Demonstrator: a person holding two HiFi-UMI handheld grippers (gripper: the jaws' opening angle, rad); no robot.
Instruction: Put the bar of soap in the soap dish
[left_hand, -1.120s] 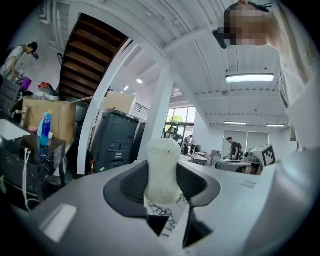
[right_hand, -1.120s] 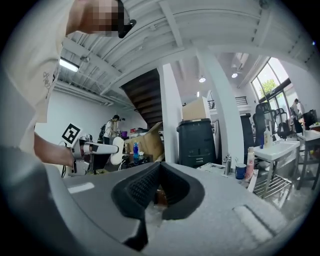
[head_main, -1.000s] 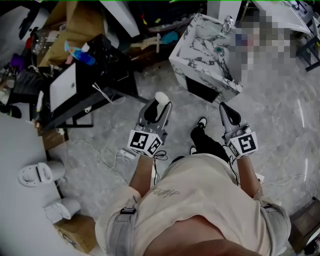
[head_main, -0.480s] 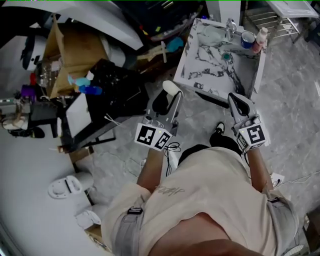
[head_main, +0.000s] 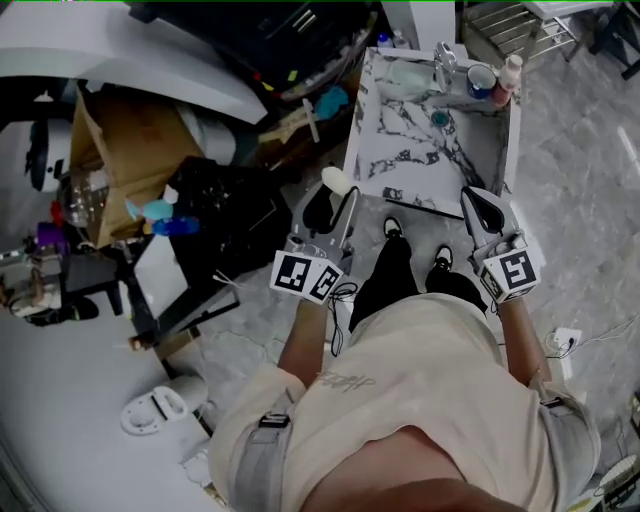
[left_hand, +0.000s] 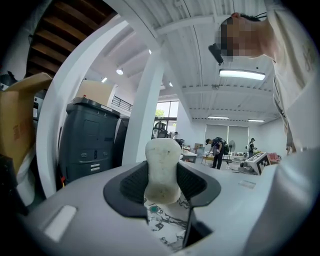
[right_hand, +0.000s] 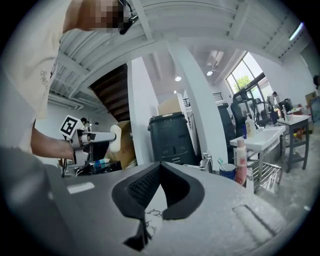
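My left gripper (head_main: 332, 198) is shut on a white bar of soap (head_main: 338, 179), which stands upright between the pads (left_hand: 162, 155). It hangs just off the front left corner of the marble sink stand (head_main: 400, 165). The right gripper (head_main: 481, 208) is shut on nothing, over the stand's front right edge; its pads meet at the tips (right_hand: 159, 167). A pale dish-like thing (head_main: 404, 76) lies at the basin's back left; I cannot tell its shape. From the right gripper view the soap (right_hand: 116, 138) shows off to the left.
A faucet (head_main: 443, 62), a blue cup (head_main: 481, 80) and a pink bottle (head_main: 508, 77) stand along the sink's back rim. Cardboard boxes (head_main: 125, 135), black bags and a black table (head_main: 185, 265) crowd the left. My legs and shoes stand in front of the sink.
The person has walked up to the sink, which now lies right ahead of both grippers. The left gripper still holds the soap; the right one stays shut.
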